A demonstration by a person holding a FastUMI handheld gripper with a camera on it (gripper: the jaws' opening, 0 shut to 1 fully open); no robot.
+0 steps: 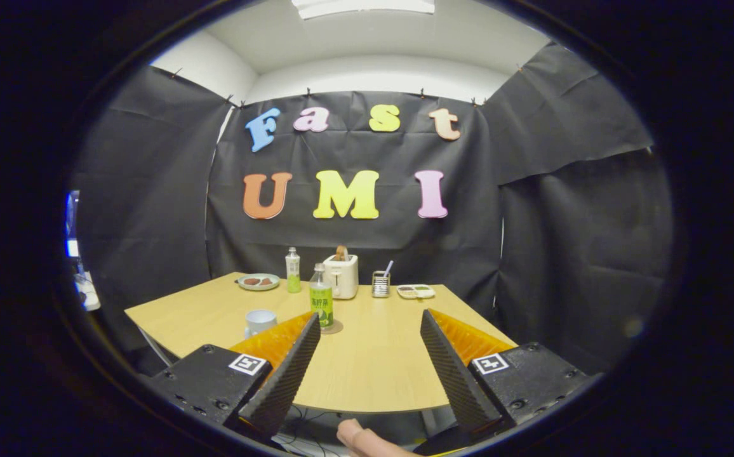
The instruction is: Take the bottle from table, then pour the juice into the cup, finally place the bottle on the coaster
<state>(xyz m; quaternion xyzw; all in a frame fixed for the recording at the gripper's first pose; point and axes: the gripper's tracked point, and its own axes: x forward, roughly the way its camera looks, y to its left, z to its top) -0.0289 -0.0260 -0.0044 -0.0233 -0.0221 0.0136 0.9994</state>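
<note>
A clear bottle (321, 303) with a green label and green juice stands upright on a round coaster (333, 328) on the wooden table (373, 362). It is just beyond the tip of my left finger (287, 371). A white cup (260, 321) stands to the left of the bottle, partly behind that finger. My gripper (370, 317) is open, held back from the table's near edge, with only bare tabletop between its fingers.
Along the table's far edge stand a plate with food (258, 282), a second small bottle (293, 271), a white toaster (341, 275), a metal grater (380, 284) and a small tray (415, 291). A person's finger (357, 438) shows below the table's near edge.
</note>
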